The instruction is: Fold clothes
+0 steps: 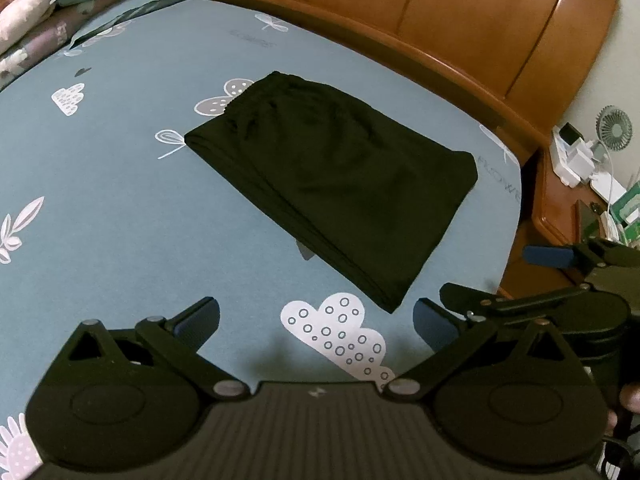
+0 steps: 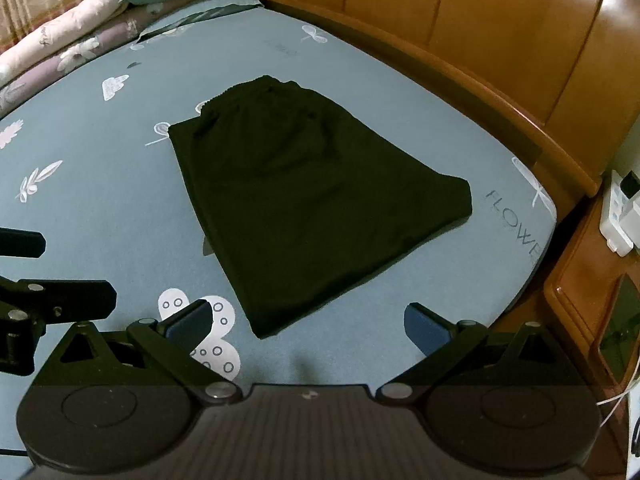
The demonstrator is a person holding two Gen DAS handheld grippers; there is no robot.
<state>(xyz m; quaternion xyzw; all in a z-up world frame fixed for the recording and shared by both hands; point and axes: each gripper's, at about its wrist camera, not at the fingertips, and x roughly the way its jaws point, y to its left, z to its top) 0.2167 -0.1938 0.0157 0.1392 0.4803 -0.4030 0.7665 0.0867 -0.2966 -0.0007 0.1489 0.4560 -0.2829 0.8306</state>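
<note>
A black garment (image 1: 332,184) (image 2: 308,208), folded into a flat wedge with its elastic waistband at the far end, lies on the blue patterned bed sheet (image 1: 120,200) (image 2: 100,216). My left gripper (image 1: 316,320) hovers open above the sheet, just short of the garment's near corner. My right gripper (image 2: 306,322) is open too, its fingers spread to either side of the garment's near tip without touching it. The right gripper's fingers (image 1: 548,256) show at the right edge of the left wrist view. Neither gripper holds anything.
A wooden headboard (image 1: 440,20) (image 2: 480,40) curves along the bed's far side. Pillows and a folded quilt (image 1: 60,8) (image 2: 80,20) pile up at the far left. A wooden nightstand (image 1: 568,208) with a small fan (image 1: 614,126) and white devices (image 2: 624,212) stands at the right.
</note>
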